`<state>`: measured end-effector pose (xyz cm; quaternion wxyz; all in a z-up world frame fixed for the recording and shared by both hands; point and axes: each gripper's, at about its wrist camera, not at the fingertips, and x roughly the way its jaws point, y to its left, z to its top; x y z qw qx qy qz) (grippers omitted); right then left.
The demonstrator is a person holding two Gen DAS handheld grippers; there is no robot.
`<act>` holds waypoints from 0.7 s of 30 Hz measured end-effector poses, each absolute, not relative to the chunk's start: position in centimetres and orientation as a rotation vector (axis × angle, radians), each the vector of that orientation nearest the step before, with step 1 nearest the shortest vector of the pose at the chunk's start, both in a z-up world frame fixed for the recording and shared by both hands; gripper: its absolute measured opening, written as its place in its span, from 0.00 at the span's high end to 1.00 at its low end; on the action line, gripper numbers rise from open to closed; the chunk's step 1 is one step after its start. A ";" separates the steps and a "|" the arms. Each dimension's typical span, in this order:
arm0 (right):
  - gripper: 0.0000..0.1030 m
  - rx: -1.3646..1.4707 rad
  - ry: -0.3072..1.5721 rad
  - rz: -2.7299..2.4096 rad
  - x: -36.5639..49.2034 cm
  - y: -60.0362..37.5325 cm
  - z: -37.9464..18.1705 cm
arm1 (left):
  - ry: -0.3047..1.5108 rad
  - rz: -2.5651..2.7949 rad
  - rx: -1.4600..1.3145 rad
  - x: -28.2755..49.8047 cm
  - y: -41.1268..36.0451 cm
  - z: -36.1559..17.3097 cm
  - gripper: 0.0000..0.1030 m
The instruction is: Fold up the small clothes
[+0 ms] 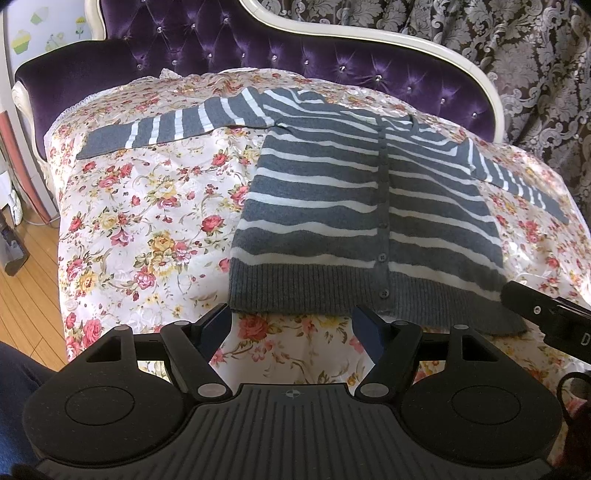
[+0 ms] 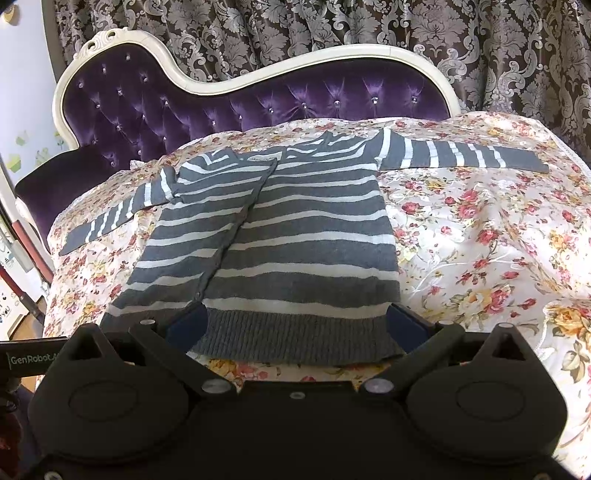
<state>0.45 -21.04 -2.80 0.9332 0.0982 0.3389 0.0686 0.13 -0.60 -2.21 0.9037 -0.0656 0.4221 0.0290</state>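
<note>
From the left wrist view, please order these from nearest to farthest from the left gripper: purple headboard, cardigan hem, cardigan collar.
From the left gripper:
1. Cardigan hem, just ahead of the fingertips.
2. Cardigan collar, far end of the garment.
3. Purple headboard, behind the bed.

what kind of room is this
Most likely a home bedroom or sitting room: a striped cardigan lies flat on a floral cover over a purple tufted couch, with patterned curtains behind.

The left gripper (image 1: 291,325) hovers with jaws spread just short of the cardigan (image 1: 369,218) hem, while the right gripper (image 2: 295,325), jaws wide, straddles that hem's right half.
</note>
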 end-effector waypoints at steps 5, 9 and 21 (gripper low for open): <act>0.01 0.203 0.700 0.144 0.6 -20.9 -2.9 | 0.878 0.059 -0.136 0.3 -0.5 -2.2 0.31; 0.01 0.201 0.705 0.145 0.7 -20.9 -2.9 | 0.883 0.059 -0.139 0.4 -0.4 -2.3 0.31; 0.01 0.204 0.740 0.152 1.8 -20.6 -3.6 | 0.916 0.054 -0.137 1.4 -0.2 -3.1 0.31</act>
